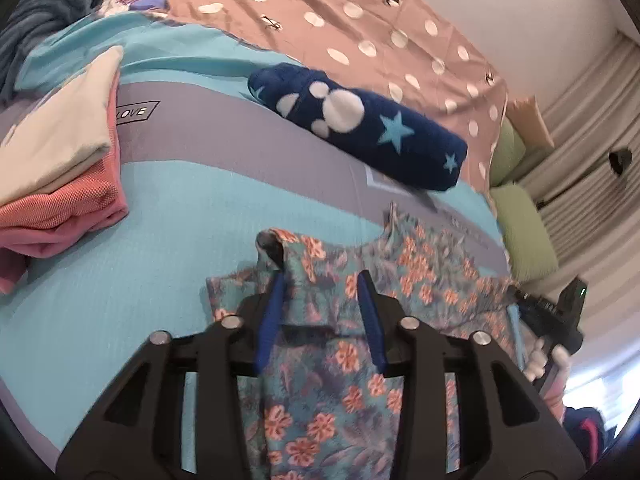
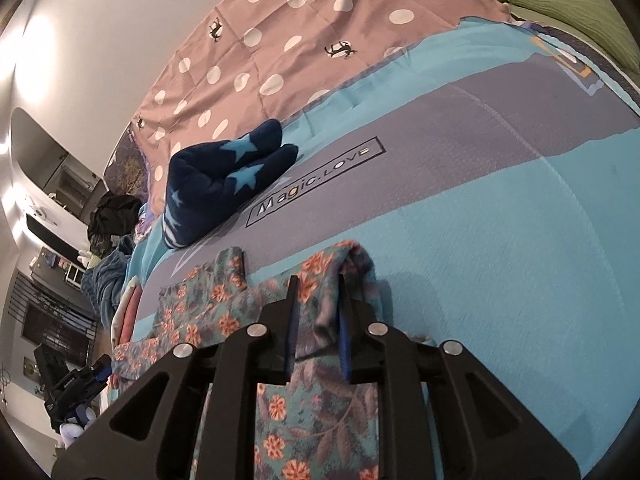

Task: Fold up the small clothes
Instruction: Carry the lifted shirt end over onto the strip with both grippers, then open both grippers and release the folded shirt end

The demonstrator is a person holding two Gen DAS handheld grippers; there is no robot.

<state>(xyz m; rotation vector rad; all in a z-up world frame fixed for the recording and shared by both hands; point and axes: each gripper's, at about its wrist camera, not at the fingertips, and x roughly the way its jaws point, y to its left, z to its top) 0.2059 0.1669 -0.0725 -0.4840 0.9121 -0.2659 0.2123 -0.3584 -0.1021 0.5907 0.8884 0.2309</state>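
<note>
**Floral garment held at two points over the bed**

On the turquoise and grey bedspread (image 1: 168,184) printed with "Magic.LOVE", we see a small teal cotton garment with orange flowers (image 1: 320,344) spread out and partly lifted. Our left gripper (image 1: 320,292), black with blue pads, has its jaws standing apart, and a raised fold of the floral cloth runs up between them; the fabric touches the left pad, yet we cannot tell whether it is truly pinched. Our right gripper (image 2: 318,300) stands with its jaws drawn closer, clenched on a bunched edge of the same garment (image 2: 320,412), which drapes down beneath the fingers and lies out to the left across the bedspread (image 2: 500,260).

Beyond the garment, well apart from it, lies a rolled navy fleece blanket with white paw shapes and pale blue stars (image 1: 360,124). In the left wrist view a stack of folded clothes sits at the left edge, a cream piece (image 1: 60,136) on top of a coral-pink knitted one (image 1: 60,216). Farther back a dusty-pink sheet with white polka dots (image 1: 360,28) covers the bed, and green pillows (image 1: 520,232) rest near the curtain. From the right wrist view the left gripper (image 2: 80,384) shows small at the lower left, near the garment's far end.
</note>
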